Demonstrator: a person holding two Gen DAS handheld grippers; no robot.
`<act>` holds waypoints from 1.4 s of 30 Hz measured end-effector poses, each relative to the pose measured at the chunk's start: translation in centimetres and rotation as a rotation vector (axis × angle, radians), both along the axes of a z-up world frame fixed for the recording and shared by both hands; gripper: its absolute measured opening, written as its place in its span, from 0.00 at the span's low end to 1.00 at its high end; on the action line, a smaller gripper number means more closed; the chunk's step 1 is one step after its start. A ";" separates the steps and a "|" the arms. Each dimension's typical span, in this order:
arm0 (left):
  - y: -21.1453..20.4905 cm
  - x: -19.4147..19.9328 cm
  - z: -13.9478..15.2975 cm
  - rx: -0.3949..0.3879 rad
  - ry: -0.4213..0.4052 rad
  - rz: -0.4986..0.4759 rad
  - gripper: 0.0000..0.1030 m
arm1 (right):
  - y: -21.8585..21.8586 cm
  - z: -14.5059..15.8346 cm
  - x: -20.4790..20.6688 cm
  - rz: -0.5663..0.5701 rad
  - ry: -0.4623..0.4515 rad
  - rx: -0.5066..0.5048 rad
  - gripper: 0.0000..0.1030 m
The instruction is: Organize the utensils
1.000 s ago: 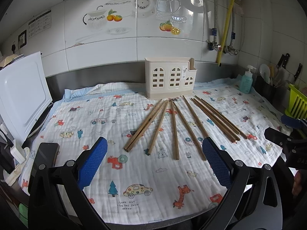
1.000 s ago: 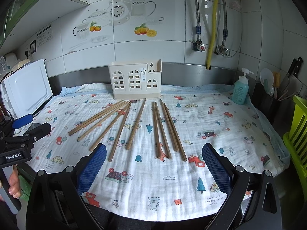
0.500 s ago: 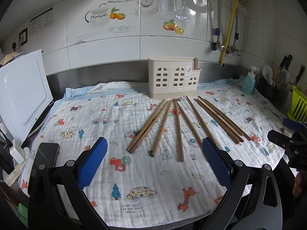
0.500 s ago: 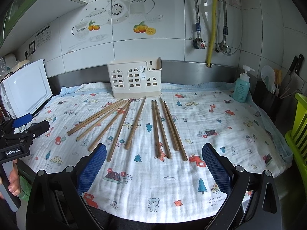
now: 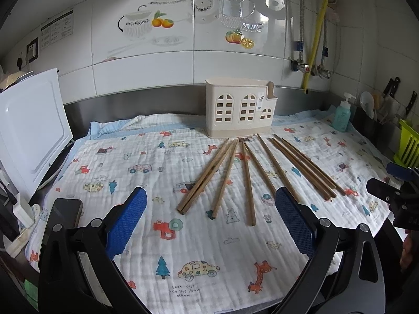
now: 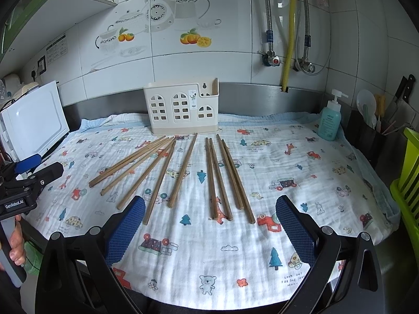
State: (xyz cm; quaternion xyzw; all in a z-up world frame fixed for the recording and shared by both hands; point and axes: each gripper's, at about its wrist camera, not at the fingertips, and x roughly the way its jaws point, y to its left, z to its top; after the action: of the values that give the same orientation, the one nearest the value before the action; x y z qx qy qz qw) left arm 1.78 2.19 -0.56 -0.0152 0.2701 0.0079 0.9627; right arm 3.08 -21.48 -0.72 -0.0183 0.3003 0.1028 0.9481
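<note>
Left wrist view: my left tongs [image 5: 209,209] are spread wide, pinching nothing, above the near part of the printed cloth [image 5: 146,172] that covers the surface. The wooden chopsticks [image 5: 247,180] lie loose on the cloth, fanned out from the foot of the cream utensil holder [image 5: 239,111], which stands upright at the back. A dark phone [image 5: 61,218] lies at the cloth's left edge.

Right wrist view: my right tongs [image 6: 210,210] are likewise spread and pinch nothing. The chopsticks [image 6: 183,170] lie ahead in two groups, five left and four right, their far ends near the holder [image 6: 180,110]. A soap dispenser [image 6: 329,120] stands at far right.
</note>
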 end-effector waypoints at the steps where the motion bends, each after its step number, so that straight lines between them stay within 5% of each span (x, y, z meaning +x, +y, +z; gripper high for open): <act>1: 0.1 0.1 0.0 -0.002 -0.001 0.000 0.94 | 0.0 0.0 0.1 0.002 0.002 0.002 0.94; 12: 1.4 1.3 0.0 0.008 0.005 -0.031 0.93 | -0.3 -0.2 1.3 0.015 0.014 -0.010 0.94; 25: 5.1 6.3 -3.2 0.002 0.159 -0.126 0.54 | -2.6 -2.5 3.1 -0.020 0.082 -0.020 0.91; 31: 5.8 9.4 -5.5 -0.020 0.237 -0.183 0.35 | -3.3 -3.2 4.6 -0.024 0.116 -0.006 0.82; 42: 4.9 12.8 -7.4 0.010 0.308 -0.269 0.20 | -3.1 -4.4 6.6 -0.014 0.164 0.013 0.65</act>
State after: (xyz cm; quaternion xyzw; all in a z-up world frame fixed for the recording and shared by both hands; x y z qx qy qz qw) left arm 14.61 7.07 -7.94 0.0270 0.4137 -0.1173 0.9024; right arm 9.68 -24.61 -5.12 -0.0014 0.3762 0.0994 0.9212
